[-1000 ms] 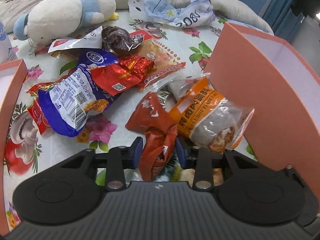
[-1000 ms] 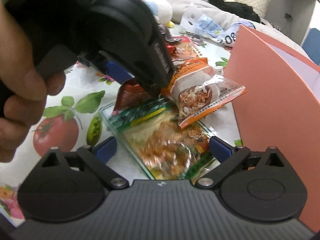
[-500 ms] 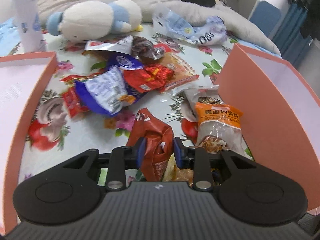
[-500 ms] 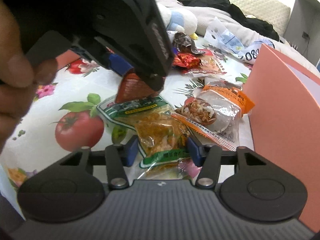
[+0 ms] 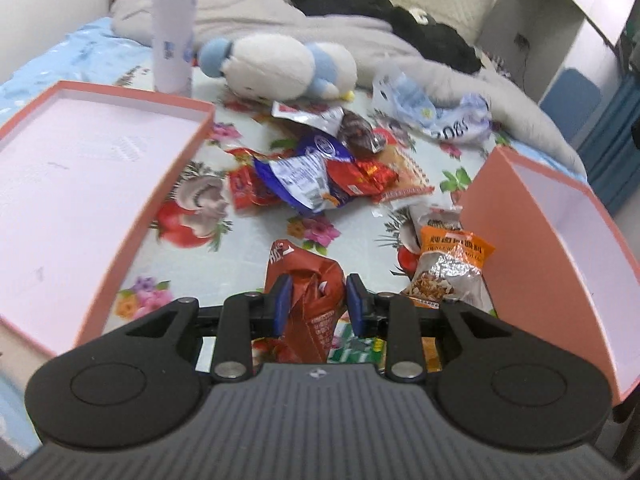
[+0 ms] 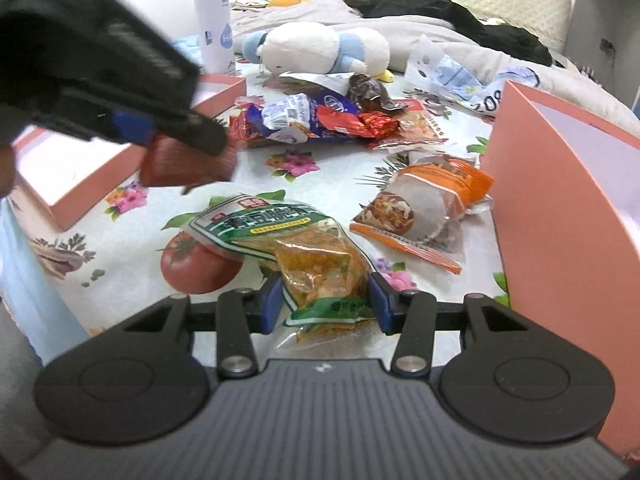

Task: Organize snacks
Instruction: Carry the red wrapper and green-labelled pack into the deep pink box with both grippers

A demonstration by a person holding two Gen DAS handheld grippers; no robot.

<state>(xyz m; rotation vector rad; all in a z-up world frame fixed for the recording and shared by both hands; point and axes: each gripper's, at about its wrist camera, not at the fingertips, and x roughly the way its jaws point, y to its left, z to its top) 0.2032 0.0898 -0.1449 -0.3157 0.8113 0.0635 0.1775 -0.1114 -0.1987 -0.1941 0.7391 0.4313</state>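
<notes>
My left gripper [image 5: 319, 300] is shut on a dark red snack packet [image 5: 310, 292] and holds it above the table; the same packet [image 6: 188, 162] hangs under that gripper at the left of the right wrist view. My right gripper [image 6: 326, 300] is shut on a green-topped packet of orange snacks [image 6: 304, 252], lifted over the flowered tablecloth. An orange packet [image 6: 428, 208] lies beside the pink box on the right [image 6: 560, 200]. A pile of snacks [image 5: 320, 172] lies further back.
A shallow pink tray [image 5: 80, 184] lies on the left. A tall pink box [image 5: 560, 248] stands on the right. A white and blue plush toy [image 5: 280, 66], a white bottle [image 5: 172, 28] and a crumpled plastic bag [image 5: 436, 116] are at the back.
Both grippers have risen and pulled back from the table with their packets. The right gripper closed on the green packet. The left gripper has moved left, toward the pink tray.
</notes>
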